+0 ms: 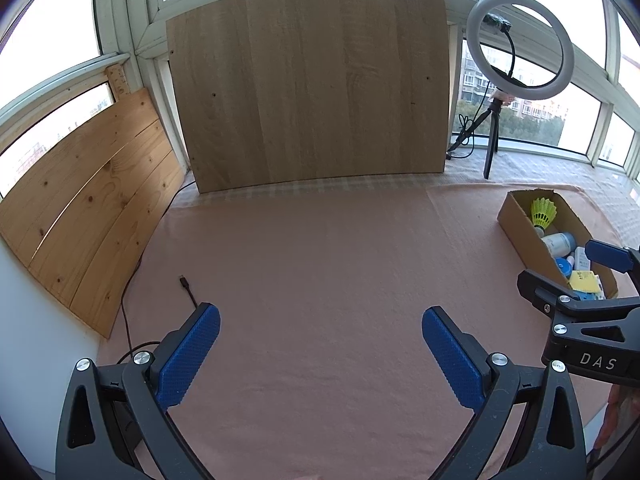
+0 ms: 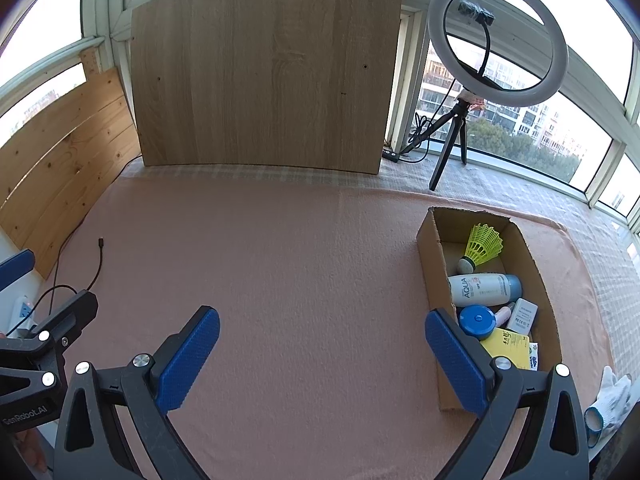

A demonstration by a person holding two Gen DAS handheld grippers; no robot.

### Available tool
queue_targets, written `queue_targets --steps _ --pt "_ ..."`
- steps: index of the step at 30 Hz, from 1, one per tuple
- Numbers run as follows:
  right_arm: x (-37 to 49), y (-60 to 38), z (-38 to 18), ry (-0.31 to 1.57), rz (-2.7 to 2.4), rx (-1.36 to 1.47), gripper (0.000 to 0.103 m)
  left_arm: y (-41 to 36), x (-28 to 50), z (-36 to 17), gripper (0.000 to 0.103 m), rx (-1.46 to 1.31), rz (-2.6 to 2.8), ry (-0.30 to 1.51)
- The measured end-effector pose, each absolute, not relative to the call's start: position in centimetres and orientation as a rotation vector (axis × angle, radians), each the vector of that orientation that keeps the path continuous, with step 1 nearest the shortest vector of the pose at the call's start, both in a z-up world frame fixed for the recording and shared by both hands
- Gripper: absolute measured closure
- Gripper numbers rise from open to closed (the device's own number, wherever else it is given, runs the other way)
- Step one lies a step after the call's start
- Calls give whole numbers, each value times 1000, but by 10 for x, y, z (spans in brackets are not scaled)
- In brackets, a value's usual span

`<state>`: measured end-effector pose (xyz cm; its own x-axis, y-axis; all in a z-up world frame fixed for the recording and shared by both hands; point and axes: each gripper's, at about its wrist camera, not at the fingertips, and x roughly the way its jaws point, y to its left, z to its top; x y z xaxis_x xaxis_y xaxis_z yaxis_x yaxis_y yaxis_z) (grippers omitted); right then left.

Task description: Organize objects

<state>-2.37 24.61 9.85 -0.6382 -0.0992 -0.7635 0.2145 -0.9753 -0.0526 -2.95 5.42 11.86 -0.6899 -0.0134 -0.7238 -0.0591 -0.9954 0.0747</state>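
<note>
A cardboard box (image 2: 430,264) lies on the pink cloth at the right. Inside it are a yellow shuttlecock (image 2: 482,246), a white and blue AQUA bottle (image 2: 484,290), a blue round lid (image 2: 476,320), a small white adapter (image 2: 523,314) and a yellow card (image 2: 506,346). The same cardboard box (image 1: 520,226) shows at the right of the left wrist view, with the shuttlecock (image 1: 543,212). My right gripper (image 2: 322,356) hovers open and empty just left of the box. My left gripper (image 1: 320,354) stands open over bare cloth. The right gripper (image 1: 576,276) enters the left wrist view beside the box.
A brown wooden board (image 2: 264,72) leans against the window at the back, pine planks (image 2: 60,152) at the left. A ring light on a tripod (image 2: 496,40) stands back right. A black cable (image 2: 98,256) lies at the left. A white glove (image 2: 610,398) rests near the right edge.
</note>
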Motion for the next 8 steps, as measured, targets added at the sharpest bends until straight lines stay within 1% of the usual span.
queue_targets --steps 8 --pt "-20 248 95 206 -2688 1246 2 55 -26 121 0 -1185 2868 138"
